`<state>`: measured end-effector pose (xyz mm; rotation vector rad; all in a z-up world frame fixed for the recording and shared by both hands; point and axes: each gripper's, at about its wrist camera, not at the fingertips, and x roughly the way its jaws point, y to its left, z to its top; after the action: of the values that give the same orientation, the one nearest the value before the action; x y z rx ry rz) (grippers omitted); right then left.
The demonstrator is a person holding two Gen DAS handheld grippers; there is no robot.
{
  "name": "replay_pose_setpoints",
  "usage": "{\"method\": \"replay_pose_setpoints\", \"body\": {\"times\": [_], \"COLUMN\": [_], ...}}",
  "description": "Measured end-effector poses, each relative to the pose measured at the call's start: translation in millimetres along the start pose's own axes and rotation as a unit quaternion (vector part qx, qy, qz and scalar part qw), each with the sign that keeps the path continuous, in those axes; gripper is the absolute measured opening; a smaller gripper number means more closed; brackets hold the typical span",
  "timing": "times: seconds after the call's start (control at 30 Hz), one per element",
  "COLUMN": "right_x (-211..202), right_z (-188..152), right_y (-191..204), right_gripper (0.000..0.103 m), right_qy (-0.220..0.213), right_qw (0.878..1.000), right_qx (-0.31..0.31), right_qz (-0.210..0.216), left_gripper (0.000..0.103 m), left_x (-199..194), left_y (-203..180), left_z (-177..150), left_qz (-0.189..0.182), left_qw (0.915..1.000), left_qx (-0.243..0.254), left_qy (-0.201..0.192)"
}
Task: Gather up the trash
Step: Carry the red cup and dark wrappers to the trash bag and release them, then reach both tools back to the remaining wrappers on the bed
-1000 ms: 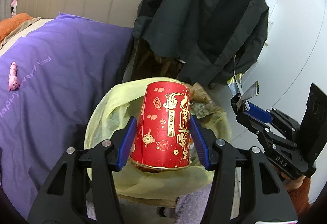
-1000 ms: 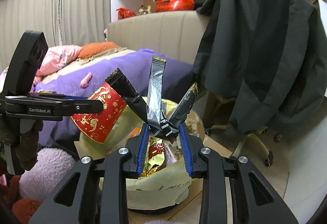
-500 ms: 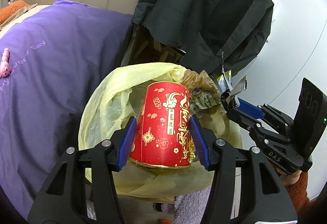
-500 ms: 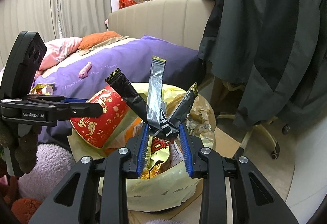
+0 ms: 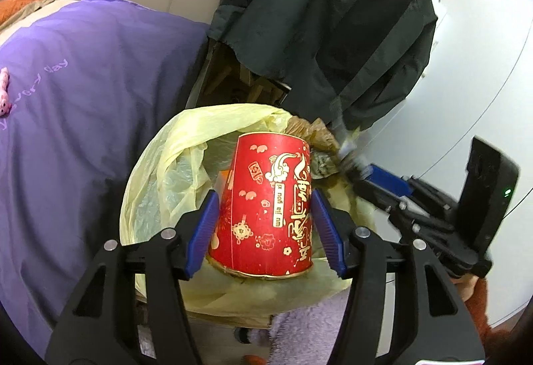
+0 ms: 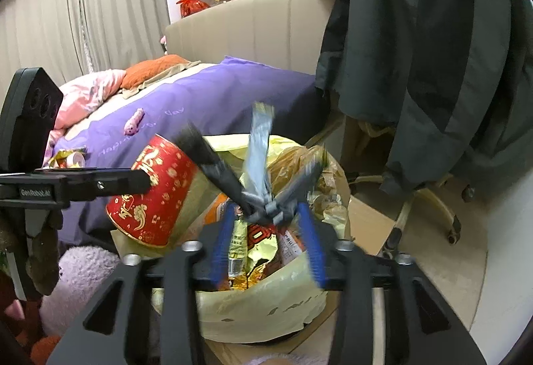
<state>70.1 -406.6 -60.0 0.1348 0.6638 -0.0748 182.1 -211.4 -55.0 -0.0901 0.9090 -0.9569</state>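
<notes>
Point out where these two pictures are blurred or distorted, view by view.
Left wrist view: the red cup and left hand-held gripper are sharp; the right hand-held gripper is motion-smeared; fisheye bends the wall lines. Right wrist view: the wrappers and blue fingers, whose jaws have just been opening, are streaked; the curtains bow.

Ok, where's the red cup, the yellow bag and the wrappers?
red paper cup [image 5: 269, 198], left wrist view, on its printed side.
yellow trash bag [image 6: 266, 308], right wrist view, on its front wall.
snack wrappers [image 6: 258, 145], right wrist view, on the silver strip.

Glossy red paper cup [image 5: 271, 201]; thin crinkly yellow plastic bag [image 5: 173, 162]; shiny foil wrappers [image 6: 258, 145].
</notes>
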Motion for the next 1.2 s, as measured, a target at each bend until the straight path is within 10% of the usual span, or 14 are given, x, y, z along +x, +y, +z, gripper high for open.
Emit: {"method": "replay_pose_setpoints", "body": {"times": [0.6,1.2], "right_x": [-29.6,9.1], "right_z": [14.3,29.0], "right_y": [62.2,251.9], "right_gripper": [0.053,0.058], "right_qy": [-0.033,-0.008], "right_qw": [0.999,0.978], "right_qx": [-0.038,-0.151], "right_qz": [0.001,0.144], "left_gripper": [0.063,0.063], "left_x": [-111.9,-306.7], "left_y": [31.0,255.6], "left_z": [-18.2,-73.1], "left_qz": [0.104,0.267], "left_qw": [0.9912,0.9512], "left_qx": [-0.002,-0.062], "left_qy": [-0.083,-0.142]}}
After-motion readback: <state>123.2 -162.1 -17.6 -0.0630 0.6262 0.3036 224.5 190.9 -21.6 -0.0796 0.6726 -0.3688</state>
